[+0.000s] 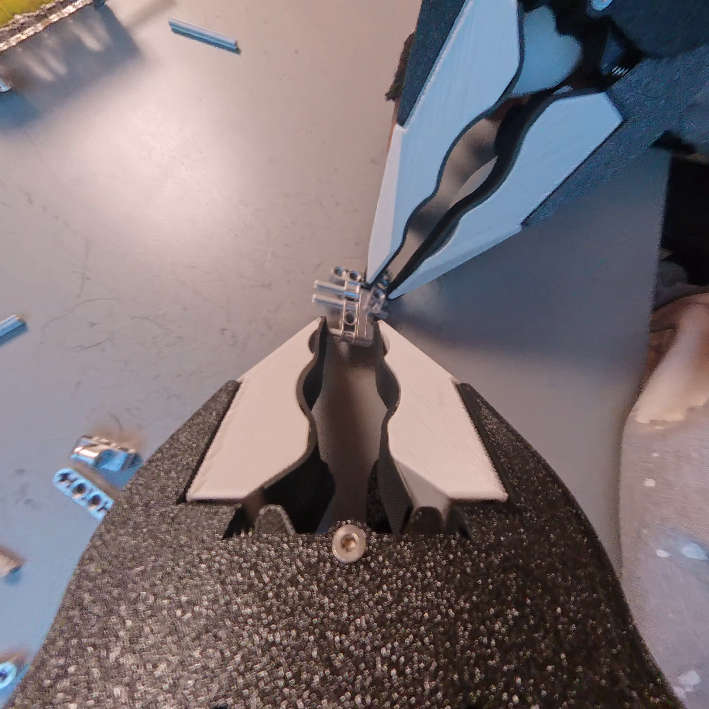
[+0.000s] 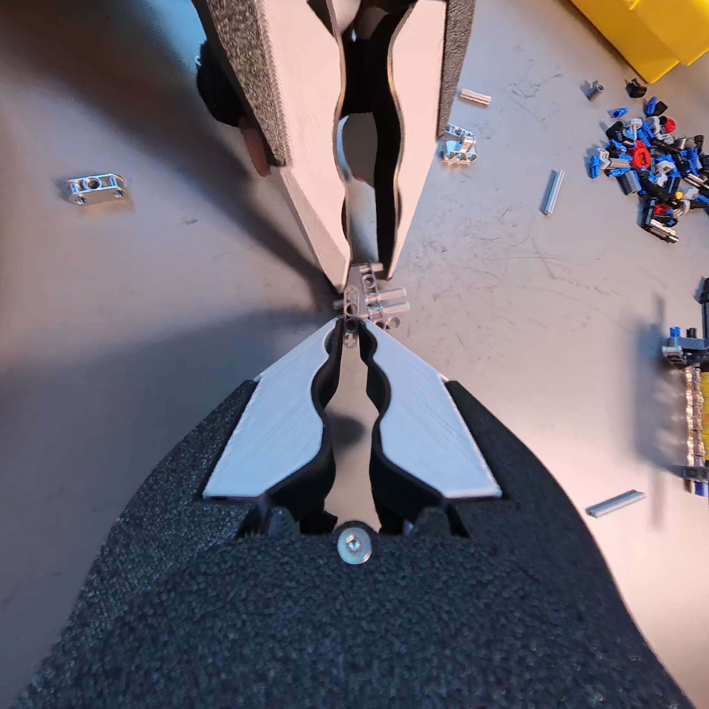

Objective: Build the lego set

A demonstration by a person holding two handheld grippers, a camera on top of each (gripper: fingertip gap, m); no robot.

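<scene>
Your left gripper (image 1: 351, 330) is closed down to a narrow gap, its white fingertips pinching the near end of a small grey assembly of perforated building-toy beams (image 1: 347, 303), held above the grey tabletop (image 1: 192, 192). Two short grey pins stick out of the assembly toward the left in this view. Your right gripper (image 1: 380, 291) comes in from the far right, nearly closed, its tips clamped on the assembly's far right side.

In the right wrist view, your right gripper (image 2: 351, 330) grips the assembly's (image 2: 364, 299) cross-holed end, with your left gripper (image 2: 362, 274) meeting it from the far side.

On the table, a loose grey connector piece (image 2: 94, 188) lies to the left, another grey connector (image 2: 458, 144) far right, and grey axle rods (image 2: 552, 192) near a pile of blue, black and red parts (image 2: 652, 161). A yellow bin (image 2: 644, 34) sits at the far right corner, and a partly built model (image 2: 690, 403) lies at the right edge.
</scene>
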